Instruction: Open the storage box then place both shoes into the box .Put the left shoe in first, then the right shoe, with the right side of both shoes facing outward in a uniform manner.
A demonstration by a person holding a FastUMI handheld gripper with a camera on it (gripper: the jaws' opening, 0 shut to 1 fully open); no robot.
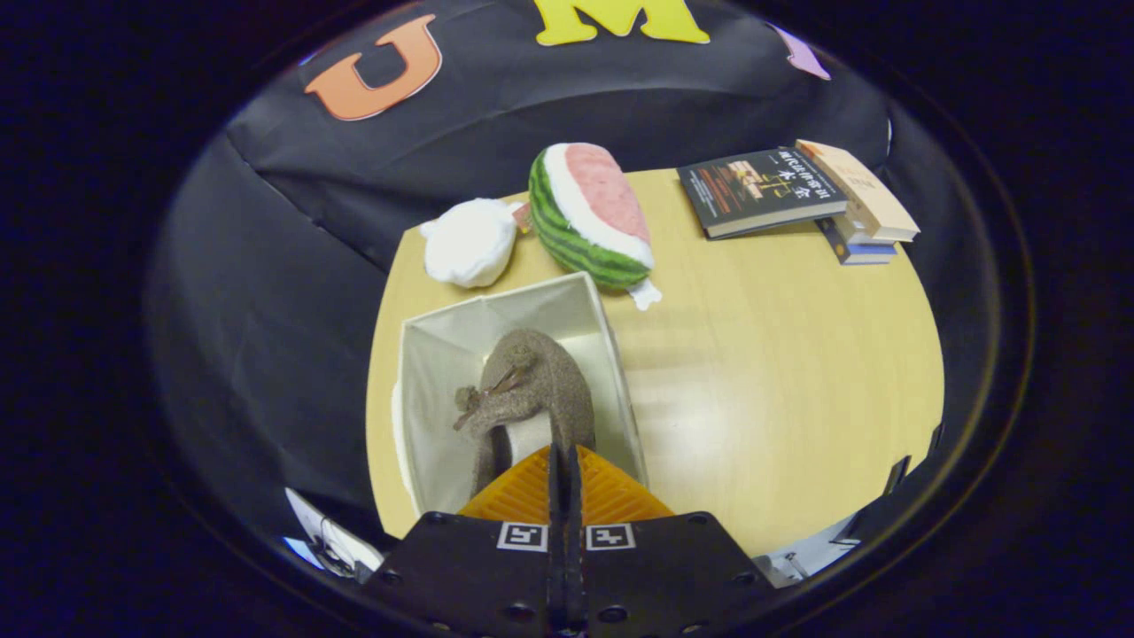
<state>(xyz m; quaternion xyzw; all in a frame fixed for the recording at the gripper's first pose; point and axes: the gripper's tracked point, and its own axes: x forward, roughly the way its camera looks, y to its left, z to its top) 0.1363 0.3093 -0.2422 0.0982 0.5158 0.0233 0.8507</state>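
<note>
Jaws: gripper (563,461) clenched, its two fingers pressed together on the rear collar edge of a grey-brown suede ankle shoe (530,390).
Shoe: inside the open white rectangular storage box (611,354), toe pointing away from the fingers, small bow on its upper, pale lining visible at the opening.
Box: lid off, sitting on the left part of the light wooden bench (780,372).
Beyond box: white plush toy (469,241) and plush watermelon slice (589,217), side by side just past the far wall.
Far right of bench: stack of books (797,195), well apart from the box.
</note>
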